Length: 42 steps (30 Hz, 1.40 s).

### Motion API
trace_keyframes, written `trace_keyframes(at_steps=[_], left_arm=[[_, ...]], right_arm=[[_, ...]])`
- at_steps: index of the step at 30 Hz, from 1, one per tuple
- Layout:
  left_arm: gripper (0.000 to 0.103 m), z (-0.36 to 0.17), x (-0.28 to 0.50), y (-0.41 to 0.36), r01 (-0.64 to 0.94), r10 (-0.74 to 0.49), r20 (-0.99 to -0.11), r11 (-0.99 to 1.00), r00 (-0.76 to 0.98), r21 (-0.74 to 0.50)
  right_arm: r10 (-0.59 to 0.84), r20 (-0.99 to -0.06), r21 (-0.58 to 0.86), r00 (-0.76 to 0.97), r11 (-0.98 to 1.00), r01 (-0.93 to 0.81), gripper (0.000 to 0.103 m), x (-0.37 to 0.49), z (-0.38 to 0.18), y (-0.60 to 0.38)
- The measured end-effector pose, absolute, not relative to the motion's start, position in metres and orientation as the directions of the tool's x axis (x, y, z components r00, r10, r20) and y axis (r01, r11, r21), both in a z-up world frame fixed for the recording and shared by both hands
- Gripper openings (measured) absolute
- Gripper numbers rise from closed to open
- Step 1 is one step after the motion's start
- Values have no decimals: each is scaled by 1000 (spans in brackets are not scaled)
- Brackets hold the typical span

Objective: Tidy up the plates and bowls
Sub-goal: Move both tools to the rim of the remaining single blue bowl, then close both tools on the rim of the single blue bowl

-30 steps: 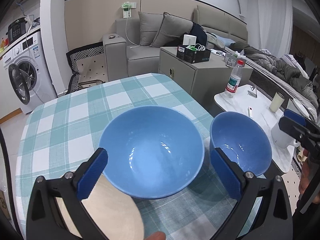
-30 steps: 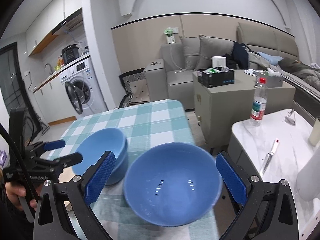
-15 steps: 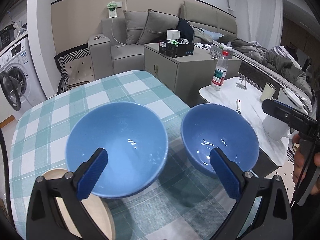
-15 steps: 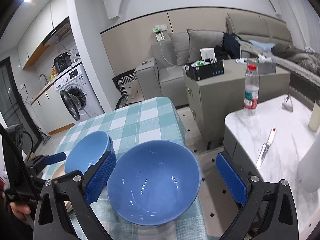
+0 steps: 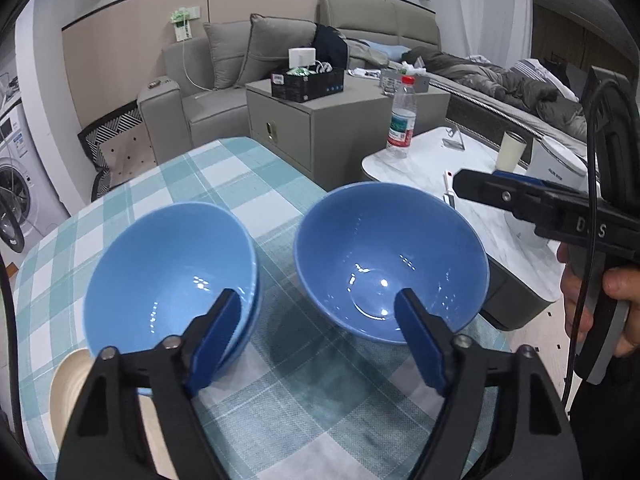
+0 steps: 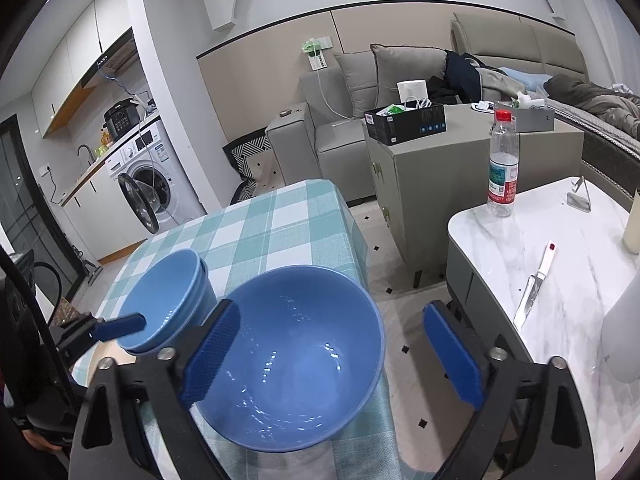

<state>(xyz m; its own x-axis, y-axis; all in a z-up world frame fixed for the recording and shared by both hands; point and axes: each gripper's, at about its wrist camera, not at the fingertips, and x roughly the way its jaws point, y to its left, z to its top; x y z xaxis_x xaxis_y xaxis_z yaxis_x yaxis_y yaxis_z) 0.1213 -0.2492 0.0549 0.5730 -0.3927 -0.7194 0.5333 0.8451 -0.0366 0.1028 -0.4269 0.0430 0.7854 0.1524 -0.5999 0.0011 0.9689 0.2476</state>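
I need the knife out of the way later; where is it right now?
The knife lies on the white marble side table, right of the checked table in the right wrist view, between the water bottle and the camera.

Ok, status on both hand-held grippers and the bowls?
Left hand-held gripper closing, nothing held. Right hand-held gripper closing around single blue ceramic bowl. Stacked blue bowls beside it. Nothing in the way.
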Motion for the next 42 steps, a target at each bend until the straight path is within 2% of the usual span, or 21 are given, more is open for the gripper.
trace_keyframes(at_steps=[2, 8, 19, 21, 29, 33, 42], left_arm=[[59, 52, 121, -253, 546, -402, -731, 836, 551, -49], [49, 44, 125, -261, 550, -420, -756, 829, 502, -96], [48, 34, 130, -266, 534, -412, -781, 837, 470, -121], [48, 33, 130, -266, 535, -411, -783, 837, 468, -119], [48, 28, 134, -268, 534, -413, -788, 836, 456, -129], [47, 24, 137, -270, 533, -413, -795, 835, 444, -137], [35, 22, 138, -271, 537, -416, -789, 834, 452, -131]], right_arm=[[150, -599, 251, 786, 968, 7, 81, 103, 42, -430], [142, -612, 253, 778, 967, 22, 68, 108, 35, -436], [134, -675, 246, 726, 968, 49, 64, 124, 8, -441], [136, -689, 246, 712, 968, 52, 59, 128, 1, -441], [149, -710, 250, 688, 967, 48, 50, 136, -13, -440], [150, -724, 251, 673, 966, 55, 39, 139, -18, -442], [166, -730, 250, 663, 968, 33, 22, 140, -20, -438]])
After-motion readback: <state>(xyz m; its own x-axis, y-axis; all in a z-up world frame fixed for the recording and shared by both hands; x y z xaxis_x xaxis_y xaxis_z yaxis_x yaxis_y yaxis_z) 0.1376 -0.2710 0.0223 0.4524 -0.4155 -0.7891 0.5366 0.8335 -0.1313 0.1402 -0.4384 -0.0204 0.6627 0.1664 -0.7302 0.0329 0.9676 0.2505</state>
